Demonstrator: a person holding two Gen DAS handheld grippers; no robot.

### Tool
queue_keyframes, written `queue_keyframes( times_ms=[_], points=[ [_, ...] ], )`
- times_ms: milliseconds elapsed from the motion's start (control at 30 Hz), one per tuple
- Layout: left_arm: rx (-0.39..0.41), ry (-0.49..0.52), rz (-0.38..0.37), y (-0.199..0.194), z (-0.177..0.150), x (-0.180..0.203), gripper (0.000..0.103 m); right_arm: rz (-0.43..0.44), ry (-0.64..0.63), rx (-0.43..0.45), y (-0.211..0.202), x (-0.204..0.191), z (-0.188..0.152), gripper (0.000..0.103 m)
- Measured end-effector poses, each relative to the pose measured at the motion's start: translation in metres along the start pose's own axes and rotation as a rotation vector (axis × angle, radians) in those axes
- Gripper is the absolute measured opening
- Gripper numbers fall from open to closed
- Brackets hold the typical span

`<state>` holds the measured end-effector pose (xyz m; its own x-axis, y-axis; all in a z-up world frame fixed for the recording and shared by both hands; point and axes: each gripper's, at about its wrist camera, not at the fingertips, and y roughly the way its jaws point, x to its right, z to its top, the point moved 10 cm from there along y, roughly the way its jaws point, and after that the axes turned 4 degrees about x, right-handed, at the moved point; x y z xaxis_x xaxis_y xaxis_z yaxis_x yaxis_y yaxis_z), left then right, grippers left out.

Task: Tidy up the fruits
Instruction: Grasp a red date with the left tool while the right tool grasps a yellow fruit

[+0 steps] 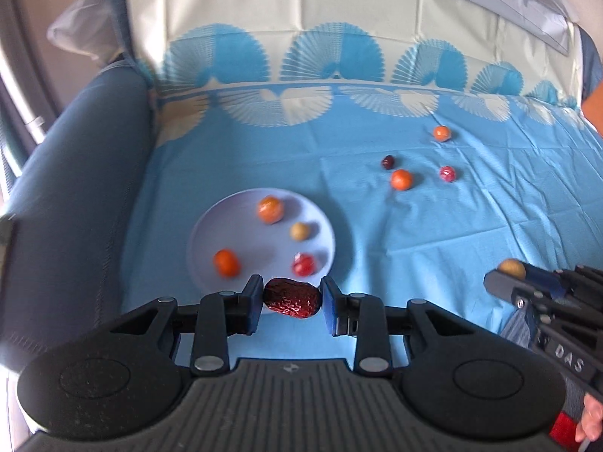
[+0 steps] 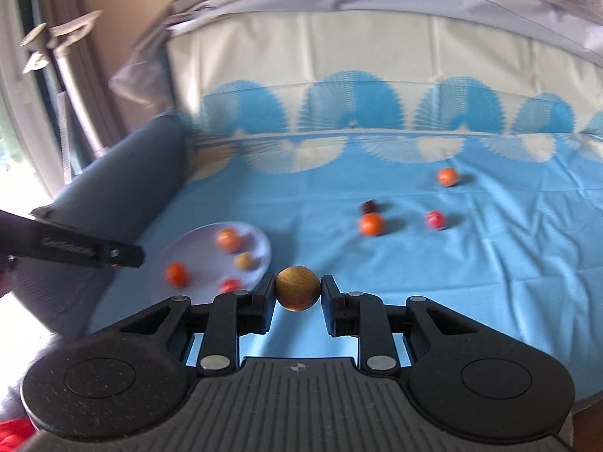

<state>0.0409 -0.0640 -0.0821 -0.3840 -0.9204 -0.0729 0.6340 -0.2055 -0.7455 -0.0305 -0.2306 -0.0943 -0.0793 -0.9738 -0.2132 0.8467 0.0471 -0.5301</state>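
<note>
My left gripper [image 1: 292, 297] is shut on a wrinkled dark red date [image 1: 292, 298], held above the near rim of the pale round plate [image 1: 226, 218]. The plate carries two orange fruits, a tan ball and a red fruit. My right gripper [image 2: 297, 293] is shut on a brown-tan round fruit [image 2: 297, 288], lifted over the blue cloth just right of the plate [image 2: 199, 241]. In the left wrist view the right gripper [image 1: 505, 273] shows at the right edge with that fruit [image 1: 511, 268]. Loose on the cloth lie two orange fruits [image 1: 401, 179] [image 1: 441, 133], a dark one [image 1: 387, 162] and a pink-red one [image 1: 447, 173].
A blue cloth [image 1: 433, 248] with fan patterns covers the seat and runs up the backrest. A dark blue padded armrest [image 1: 75, 188] bounds the left side. A person's hand and red cuff [image 1: 573, 425] show at the bottom right.
</note>
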Motion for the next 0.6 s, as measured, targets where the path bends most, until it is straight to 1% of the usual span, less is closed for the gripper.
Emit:
queue_keyframes(
  times_ms=[133, 233, 400, 600],
  points=[
    [0.001, -0.041, 0.033, -0.035, -0.031, -0.022, 0.036, 0.083, -0.078, -0.007, -0.030, -0.053, -0.009, 0.027],
    [0.008, -0.070, 0.049, -0.055, -0.051, -0.034, 0.036, 0.104, -0.163, 0.010, -0.049, -0.081, -0.015, 0.027],
    [0.045, -0.096, 0.049, -0.079, -0.065, -0.039, 0.036, 0.111, -0.213, 0.029, -0.068, -0.100, -0.015, 0.027],
    [0.074, -0.118, 0.036, -0.093, -0.067, -0.044, 0.036, 0.106, -0.259, 0.051, -0.083, -0.113, -0.018, 0.027]
  ],
)
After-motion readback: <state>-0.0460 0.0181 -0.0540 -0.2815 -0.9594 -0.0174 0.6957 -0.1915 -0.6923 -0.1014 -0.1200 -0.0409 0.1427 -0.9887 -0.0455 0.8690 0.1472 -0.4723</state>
